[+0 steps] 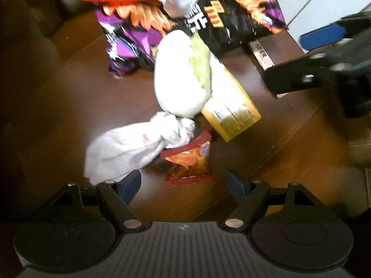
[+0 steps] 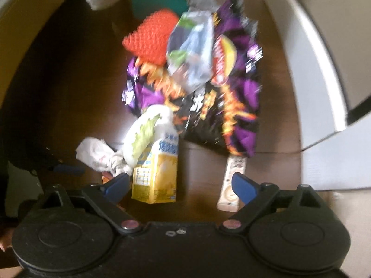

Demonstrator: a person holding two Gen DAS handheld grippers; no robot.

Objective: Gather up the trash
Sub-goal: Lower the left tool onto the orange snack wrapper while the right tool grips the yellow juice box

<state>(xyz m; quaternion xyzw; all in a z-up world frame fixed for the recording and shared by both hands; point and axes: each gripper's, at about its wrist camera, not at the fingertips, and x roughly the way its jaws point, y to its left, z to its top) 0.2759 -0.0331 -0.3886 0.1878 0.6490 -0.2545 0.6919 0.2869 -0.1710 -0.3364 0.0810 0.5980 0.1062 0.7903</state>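
Trash lies in a heap on a dark wooden floor [image 1: 69, 106]. My left gripper [image 1: 183, 181] is open, pointing down over a red snack wrapper [image 1: 187, 164] and a crumpled white bag [image 1: 125, 148]. Beyond them lie a white bag with green leaf [image 1: 176, 81], a yellow carton [image 1: 231, 111] and purple chip bags [image 1: 129, 39]. My right gripper [image 2: 180, 183] is open with the yellow carton [image 2: 155, 178] between its fingers and untouched. A pale stick packet [image 2: 231, 185] lies by its right finger. The right gripper [image 1: 287, 58] also shows in the left wrist view.
A red knitted piece [image 2: 148, 37] and a clear plastic bag [image 2: 192, 51] top the pile over a large purple chip bag [image 2: 234, 97]. White furniture [image 2: 306, 46] stands to the right. A teal object [image 2: 160, 2] sits behind the pile.
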